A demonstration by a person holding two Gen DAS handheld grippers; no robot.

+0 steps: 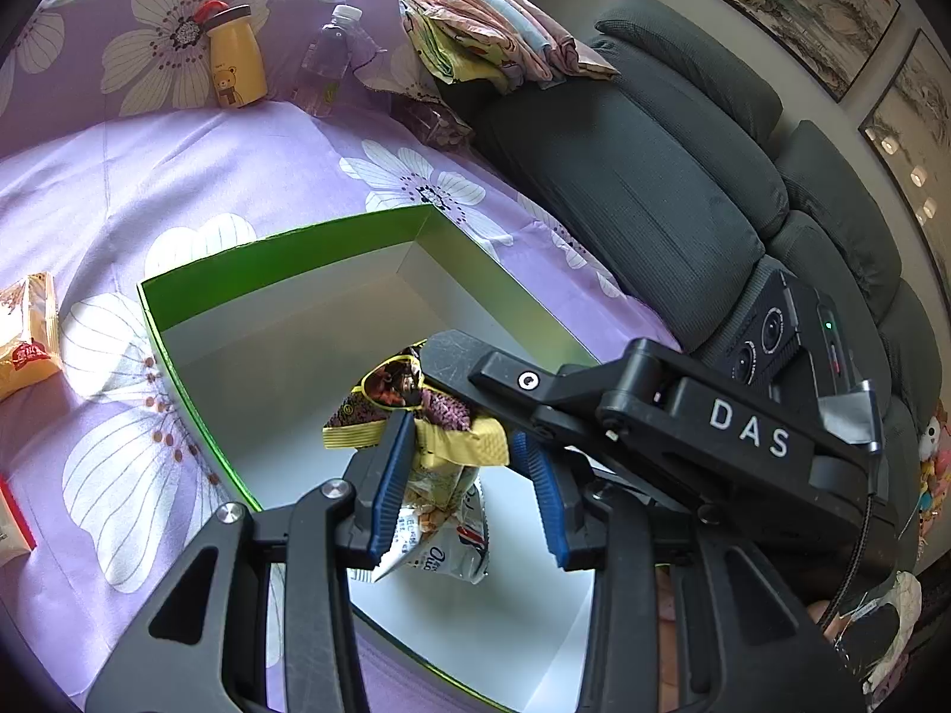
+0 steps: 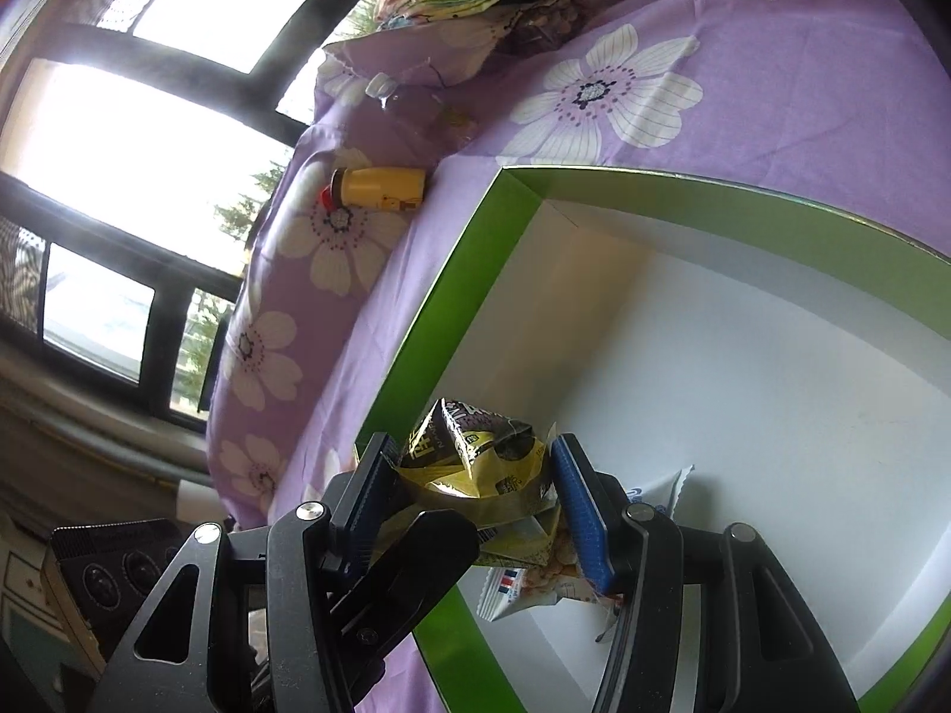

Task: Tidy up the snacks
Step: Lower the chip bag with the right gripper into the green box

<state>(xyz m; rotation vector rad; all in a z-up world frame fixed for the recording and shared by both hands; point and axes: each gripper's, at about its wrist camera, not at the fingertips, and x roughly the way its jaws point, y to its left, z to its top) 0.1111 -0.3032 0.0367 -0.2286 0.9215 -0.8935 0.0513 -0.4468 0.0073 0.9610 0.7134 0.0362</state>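
A green box (image 1: 279, 261) with a white inside lies open on the purple flowered sheet; it also shows in the right wrist view (image 2: 772, 220). Both grippers hover over its near corner. A yellow-and-dark snack packet (image 1: 416, 416) sits between the blue pads of my left gripper (image 1: 469, 493), whose jaws stand apart around it. In the right wrist view the same packet (image 2: 475, 457) sits between the pads of my right gripper (image 2: 475, 505). A white snack packet (image 1: 440, 546) lies under it on the box floor, seen also in the right wrist view (image 2: 523, 588).
An orange snack packet (image 1: 27, 333) and a red-edged packet (image 1: 12, 523) lie on the sheet left of the box. A yellow bear bottle (image 1: 235, 56) and a clear water bottle (image 1: 327, 59) stand at the back. Folded cloths (image 1: 487, 30) and a dark sofa (image 1: 683, 190) are to the right.
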